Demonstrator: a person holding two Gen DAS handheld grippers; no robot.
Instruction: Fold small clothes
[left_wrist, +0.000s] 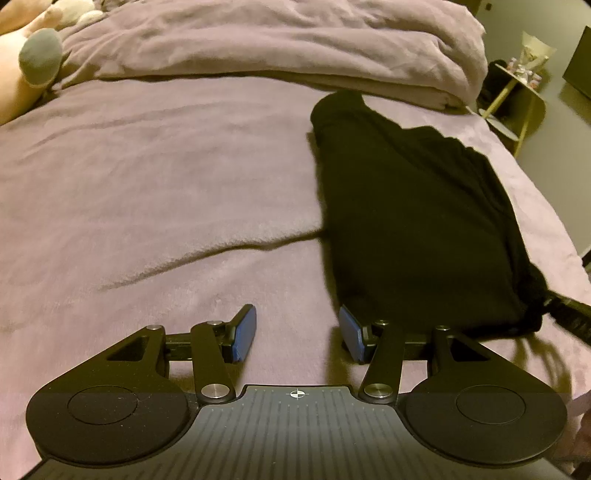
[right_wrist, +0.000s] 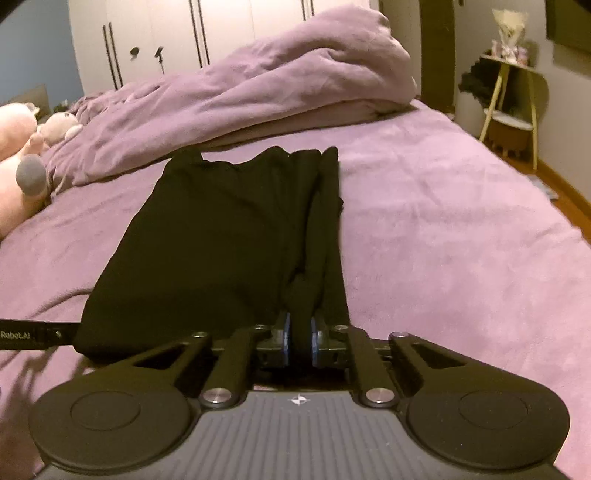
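You are mid-fold: your right hand-held gripper (right_wrist: 300, 338) pinches the near edge of the black garment (right_wrist: 221, 236) lying on the bed (right_wrist: 443, 221), while your left hand-held gripper (left_wrist: 297, 332) hangs open and empty with the garment at its 1 o'clock, so next it likely needs to grasp the near-left corner.

Purple duvet (right_wrist: 258, 85), plush toy (right_wrist: 14, 155), side table (right_wrist: 513, 92)

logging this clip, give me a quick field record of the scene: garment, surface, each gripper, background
garment: black fabric garment, partly folded lengthwise, lying flat
surface: purple fleece bed cover
right gripper: shut on bunched near edge of the garment
left gripper: open, nothing between the pads, just left of the garment's near corner
background: heaped purple duvet, pink plush toy, white wardrobe doors, small side table
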